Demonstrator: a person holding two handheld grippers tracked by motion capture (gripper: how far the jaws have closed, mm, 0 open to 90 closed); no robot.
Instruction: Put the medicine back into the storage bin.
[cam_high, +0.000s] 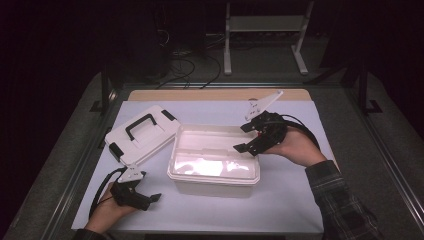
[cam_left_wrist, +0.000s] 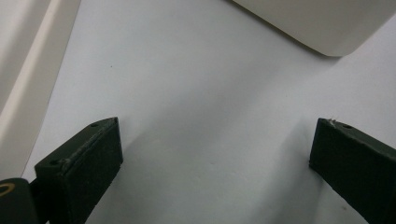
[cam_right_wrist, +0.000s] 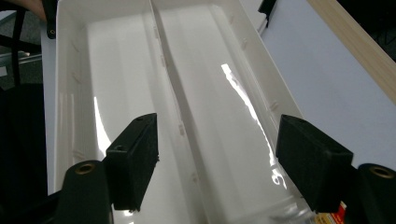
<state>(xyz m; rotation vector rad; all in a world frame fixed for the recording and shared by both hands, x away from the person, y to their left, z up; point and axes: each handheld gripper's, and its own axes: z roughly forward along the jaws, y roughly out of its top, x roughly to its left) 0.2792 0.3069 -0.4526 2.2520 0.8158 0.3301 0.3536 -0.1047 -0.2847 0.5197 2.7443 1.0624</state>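
Box position: the white box (cam_high: 214, 159) is seen open at the middle of the table, on the white sheet (cam_high: 280, 200), with its long sides running left to right in the high view.
Right gripper: the right gripper (cam_high: 248, 137) is held over the box's right end, above the rim; in the right gripper view the box interior (cam_right_wrist: 187, 107) is seen between and beyond the jaws.
Right jaws: spread apart, with nothing pinched; no contact with the box wall can be made out.
Left gripper: the left gripper (cam_high: 150, 198) is held low at the near left of the table, just off the box's near left corner and apart from it.
Left jaws: spread wide over bare sheet (cam_left_wrist: 205, 116); a rounded corner of the box (cam_left_wrist: 322, 23) is seen ahead of them, untouched.
Lid: the lid (cam_high: 142, 134), white with a black handle and black latches, is laid at the box's left, its corner close against the box rim.
Edges and room: open sheet is noted in front of the box and to its right; the wooden table edge (cam_high: 215, 95) runs behind it.
Box appearance: glossy white plastic, rectangular, rounded corners, with a ridge down the middle of the floor and strong glare inside.
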